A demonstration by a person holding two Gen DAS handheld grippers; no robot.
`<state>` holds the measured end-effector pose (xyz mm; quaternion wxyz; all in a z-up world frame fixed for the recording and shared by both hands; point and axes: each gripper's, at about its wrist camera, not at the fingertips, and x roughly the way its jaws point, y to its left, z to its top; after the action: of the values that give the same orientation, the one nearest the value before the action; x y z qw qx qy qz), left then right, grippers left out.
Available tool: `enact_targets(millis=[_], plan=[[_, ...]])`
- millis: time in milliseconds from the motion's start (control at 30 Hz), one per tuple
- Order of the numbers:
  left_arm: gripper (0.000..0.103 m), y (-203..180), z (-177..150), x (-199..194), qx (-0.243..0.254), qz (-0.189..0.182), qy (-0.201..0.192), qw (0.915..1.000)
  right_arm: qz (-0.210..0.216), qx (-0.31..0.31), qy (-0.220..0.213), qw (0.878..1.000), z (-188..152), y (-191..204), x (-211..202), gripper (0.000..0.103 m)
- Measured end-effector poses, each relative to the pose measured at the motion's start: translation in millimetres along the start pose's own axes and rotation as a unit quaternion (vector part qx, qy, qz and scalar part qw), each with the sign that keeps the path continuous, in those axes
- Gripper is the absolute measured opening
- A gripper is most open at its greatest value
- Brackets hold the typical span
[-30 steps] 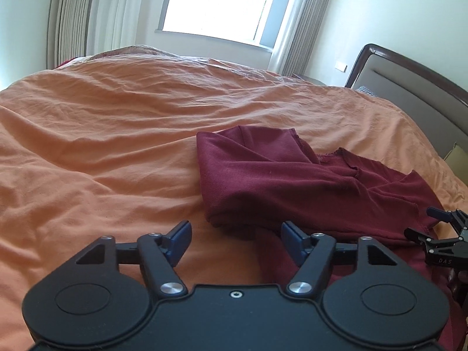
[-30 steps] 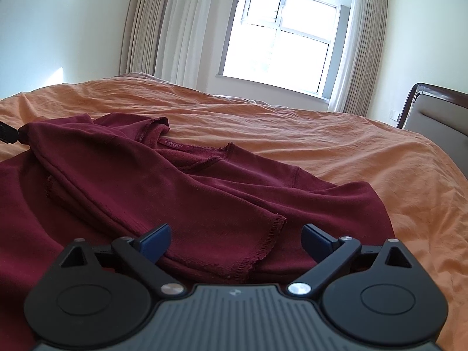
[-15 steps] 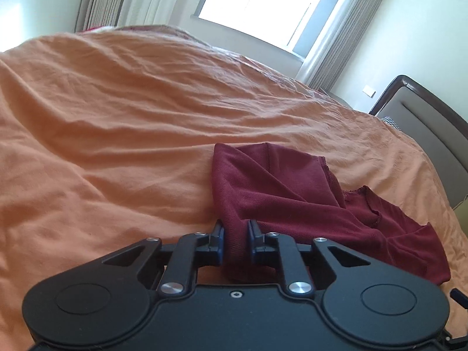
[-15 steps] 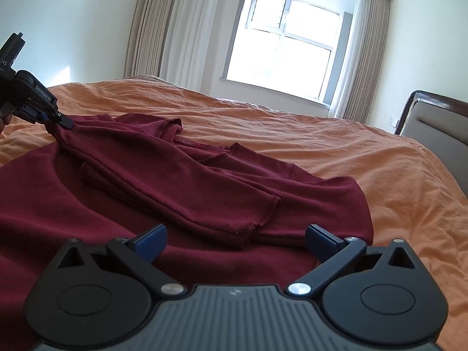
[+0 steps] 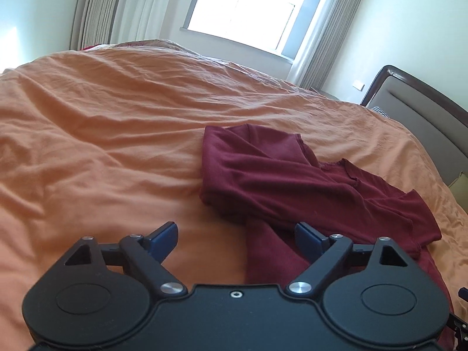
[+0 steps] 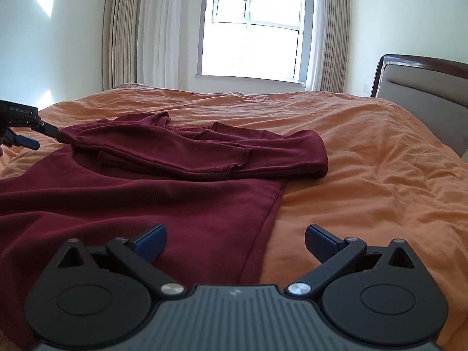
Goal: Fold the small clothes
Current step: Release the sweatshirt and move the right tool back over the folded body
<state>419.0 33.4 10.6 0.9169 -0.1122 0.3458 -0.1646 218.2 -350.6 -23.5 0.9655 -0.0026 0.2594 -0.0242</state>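
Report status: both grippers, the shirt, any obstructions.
Left gripper open, jaws just opened, nothing pinched. Right gripper open, empty. Maroon shirt on orange bedspread, sleeves folded in. Nothing in the way.

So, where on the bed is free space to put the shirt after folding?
Bare orange bedspread lies on the left gripper's side of the maroon shirt, toward the curtains. Another patch lies between the shirt and the headboard. Crowded: the middle, under the shirt, near the right gripper.

A plain dark red garment (image 6: 163,193) is seen on an orange bed cover (image 6: 365,158), flanked by black tongs (image 5: 236,235) with blue pads (image 5: 163,235), beige curtains (image 6: 120,35) and a brown-framed grey headboard (image 6: 424,93).
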Motion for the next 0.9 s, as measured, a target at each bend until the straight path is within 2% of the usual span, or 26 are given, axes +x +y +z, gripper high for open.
enact_targets(millis=[133,267,367,600,900], plan=[[0.096,-2,-33,-34,0.004,0.001,0.013,0.9999,0.019,0.017,0.006,1.0,-14,0,-22,0.103],[0.102,-9,-57,-63,0.046,0.025,0.023,0.9984,0.032,0.051,0.009,0.998,-28,-4,-42,0.103],[0.102,-17,-69,-79,0.069,0.045,0.026,0.9963,0.046,0.088,0.014,0.995,-38,-11,-53,0.103],[0.102,-26,-89,-101,0.07,0.059,0.035,0.9952,0.076,0.133,0.022,0.988,-54,-10,-66,0.102],[0.102,-38,-109,-110,0.086,0.083,0.052,0.9915,0.112,0.151,0.035,0.982,-66,-1,-69,0.078]])
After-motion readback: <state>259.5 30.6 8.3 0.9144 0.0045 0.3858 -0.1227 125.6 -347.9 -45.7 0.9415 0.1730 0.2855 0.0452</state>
